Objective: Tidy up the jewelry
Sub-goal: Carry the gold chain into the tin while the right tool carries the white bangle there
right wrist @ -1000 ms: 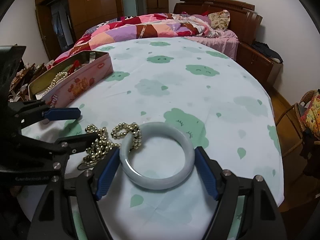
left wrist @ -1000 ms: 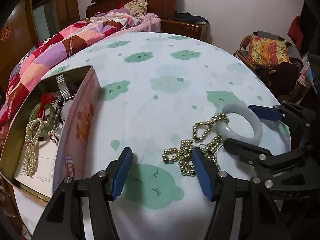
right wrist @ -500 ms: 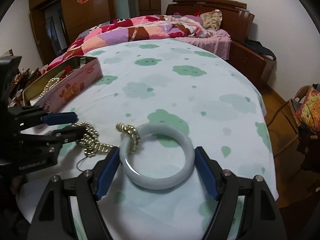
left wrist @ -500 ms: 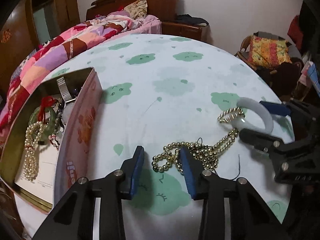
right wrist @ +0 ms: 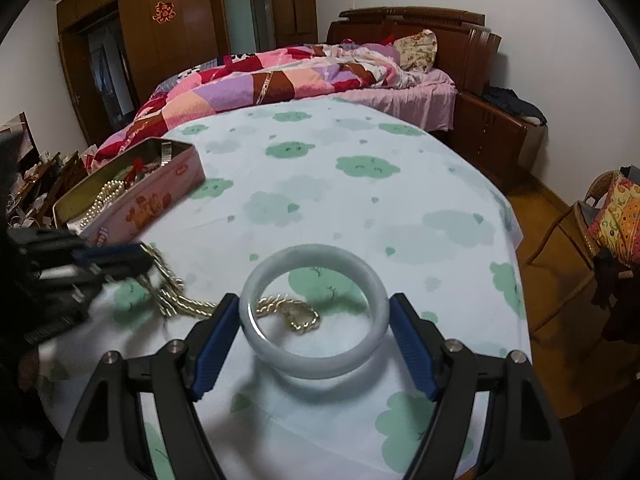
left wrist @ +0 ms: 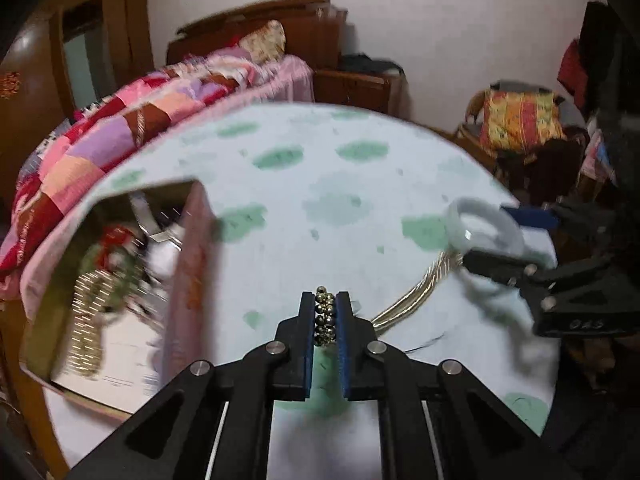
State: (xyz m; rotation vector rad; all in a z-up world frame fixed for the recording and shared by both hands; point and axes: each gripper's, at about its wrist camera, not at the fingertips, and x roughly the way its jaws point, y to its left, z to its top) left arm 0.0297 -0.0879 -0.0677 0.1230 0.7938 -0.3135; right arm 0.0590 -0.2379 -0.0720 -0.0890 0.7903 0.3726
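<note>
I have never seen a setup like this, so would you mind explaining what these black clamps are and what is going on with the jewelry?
No robot here: a person holds a pair of handheld tongs in each hand, each with a camera looking along its blue-padded fingers. In the left view, the left tongs have just been closing and now pinch the gold bead necklace. In the right view, the right tongs straddle the pale bangle, pads beside it. The necklace runs through the bangle. Both lie on a table with a cloud-print cloth. The pink tin already holds pearls and other pieces.
</note>
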